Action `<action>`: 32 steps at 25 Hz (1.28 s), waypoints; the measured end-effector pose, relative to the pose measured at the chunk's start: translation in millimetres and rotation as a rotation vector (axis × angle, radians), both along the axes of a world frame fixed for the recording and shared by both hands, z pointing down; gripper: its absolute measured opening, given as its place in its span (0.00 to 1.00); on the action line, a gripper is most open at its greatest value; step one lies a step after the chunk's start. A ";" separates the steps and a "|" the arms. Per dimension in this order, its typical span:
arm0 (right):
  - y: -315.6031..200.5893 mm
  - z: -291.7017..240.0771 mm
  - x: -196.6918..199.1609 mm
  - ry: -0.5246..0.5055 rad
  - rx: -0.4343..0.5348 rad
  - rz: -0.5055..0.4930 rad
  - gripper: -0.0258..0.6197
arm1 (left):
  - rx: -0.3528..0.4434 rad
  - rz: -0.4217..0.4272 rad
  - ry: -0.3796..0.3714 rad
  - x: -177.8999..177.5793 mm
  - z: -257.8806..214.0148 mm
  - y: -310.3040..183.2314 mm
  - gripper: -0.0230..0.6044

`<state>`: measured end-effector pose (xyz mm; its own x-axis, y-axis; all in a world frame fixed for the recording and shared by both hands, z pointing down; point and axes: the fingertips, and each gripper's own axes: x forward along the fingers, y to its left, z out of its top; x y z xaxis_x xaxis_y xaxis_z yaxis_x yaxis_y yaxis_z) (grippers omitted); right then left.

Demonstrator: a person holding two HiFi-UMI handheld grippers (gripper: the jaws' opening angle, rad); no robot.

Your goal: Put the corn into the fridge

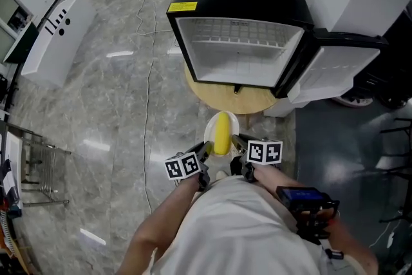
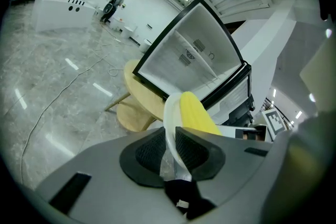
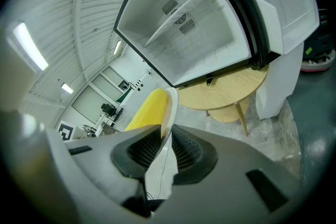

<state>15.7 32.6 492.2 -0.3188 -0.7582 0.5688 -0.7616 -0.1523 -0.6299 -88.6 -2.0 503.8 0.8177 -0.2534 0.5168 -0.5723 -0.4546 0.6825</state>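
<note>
1. A person carries a white plate [image 1: 210,128] between two hand-held grippers. The left gripper [image 1: 206,151] is clamped on the plate's left rim and the right gripper [image 1: 237,142] on its right rim.
2. In the left gripper view, the left gripper [image 2: 169,148] has both ribbed pads pressed against the thin white plate [image 2: 170,113] edge that runs between them.
3. The right gripper view shows the same hold: the right gripper [image 3: 165,147] is closed on the plate [image 3: 169,106] rim, which stands on edge between its pads.
4. The corn [image 1: 222,132], a yellow cob, lies on the plate between the two grippers, its length pointing away from the person. From the left gripper it sits just beyond the jaws and to their right [image 2: 197,113]. From the right gripper it sits just beyond the jaws and to their left [image 3: 146,111].
5. Ahead of both grippers stands the fridge [image 1: 238,48], black outside and white inside, apart from the plate. Its door [image 1: 329,71] is swung open on the right gripper's side.
6. The fridge rests on a round wooden table [image 1: 235,99], whose near edge lies just beyond the plate's far rim in the head view.
7. A thin cable [image 1: 149,80] trails over the grey marbled floor [image 1: 96,106], off to the left gripper's side.
</note>
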 end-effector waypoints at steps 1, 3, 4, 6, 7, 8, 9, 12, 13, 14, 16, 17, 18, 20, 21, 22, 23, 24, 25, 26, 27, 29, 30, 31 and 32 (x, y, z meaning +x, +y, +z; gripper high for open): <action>-4.6 1.6 0.3 -0.003 -0.001 -0.007 0.14 | -0.002 -0.006 -0.003 0.0 1.2 -3.7 0.14; -13.4 4.4 4.0 -0.009 -0.003 -0.022 0.14 | -0.004 -0.018 -0.008 3.2 3.2 -10.3 0.14; -17.9 4.9 6.7 -0.011 -0.002 -0.029 0.14 | -0.003 -0.025 -0.010 5.6 3.6 -13.7 0.14; -28.6 3.1 8.9 -0.012 0.002 -0.040 0.14 | -0.001 -0.034 -0.012 7.4 2.5 -23.1 0.14; -34.7 1.3 8.5 -0.012 0.004 -0.043 0.14 | 0.000 -0.036 -0.013 7.0 1.0 -29.2 0.14; -40.6 -0.4 8.5 -0.012 0.005 -0.045 0.14 | 0.002 -0.038 -0.013 7.2 -0.6 -35.2 0.14; -46.1 -1.5 9.8 -0.012 0.006 -0.046 0.14 | 0.002 -0.037 -0.012 8.6 -1.8 -40.7 0.14; -59.9 -0.3 18.2 -0.013 0.004 -0.048 0.14 | 0.001 -0.032 -0.014 17.0 -0.7 -54.6 0.14; -63.6 1.0 21.2 -0.014 0.001 -0.049 0.14 | -0.002 -0.031 -0.018 19.9 1.0 -58.5 0.14; -67.1 2.6 24.2 -0.015 -0.003 -0.050 0.14 | -0.005 -0.029 -0.022 23.0 2.7 -62.0 0.14; -74.6 5.8 31.0 -0.017 -0.009 -0.050 0.14 | -0.011 -0.026 -0.030 29.9 5.9 -69.3 0.14; -78.3 7.5 34.5 -0.019 -0.012 -0.049 0.14 | -0.015 -0.024 -0.033 33.5 7.5 -72.7 0.14; -81.4 9.3 37.9 -0.021 -0.015 -0.048 0.14 | -0.018 -0.023 -0.036 36.8 9.3 -75.7 0.14; -86.0 13.5 45.1 -0.024 -0.024 -0.043 0.14 | -0.024 -0.020 -0.047 42.9 14.3 -80.9 0.14; -88.3 15.7 48.9 -0.025 -0.027 -0.041 0.14 | -0.025 -0.018 -0.052 46.1 16.5 -83.8 0.14; -90.7 17.7 52.6 -0.027 -0.029 -0.038 0.14 | -0.026 -0.015 -0.055 49.9 17.7 -86.6 0.14; -92.9 19.6 56.0 -0.029 -0.031 -0.036 0.14 | -0.026 -0.011 -0.057 53.3 18.8 -89.3 0.14; -94.5 21.5 58.9 -0.030 -0.034 -0.034 0.14 | -0.028 -0.006 -0.058 56.3 20.0 -91.3 0.14; -95.6 23.7 61.4 -0.032 -0.037 -0.033 0.14 | -0.030 -0.001 -0.059 59.2 21.1 -92.8 0.14; -97.3 26.2 63.6 -0.033 -0.038 -0.032 0.14 | -0.033 0.003 -0.059 61.6 22.3 -94.5 0.14; -100.5 28.5 65.5 -0.033 -0.037 -0.034 0.14 | -0.033 0.005 -0.061 63.3 23.8 -97.6 0.14; -111.3 32.1 68.2 -0.033 -0.030 -0.044 0.14 | -0.026 0.000 -0.066 65.4 25.5 -107.5 0.14; -115.9 33.1 69.1 -0.035 -0.028 -0.050 0.14 | -0.024 -0.004 -0.067 66.5 26.1 -111.5 0.14; -117.9 34.2 70.0 -0.036 -0.030 -0.054 0.14 | -0.026 -0.007 -0.068 67.9 27.1 -113.0 0.14; -117.2 35.7 71.2 -0.037 -0.035 -0.057 0.14 | -0.031 -0.008 -0.069 69.7 28.9 -112.2 0.14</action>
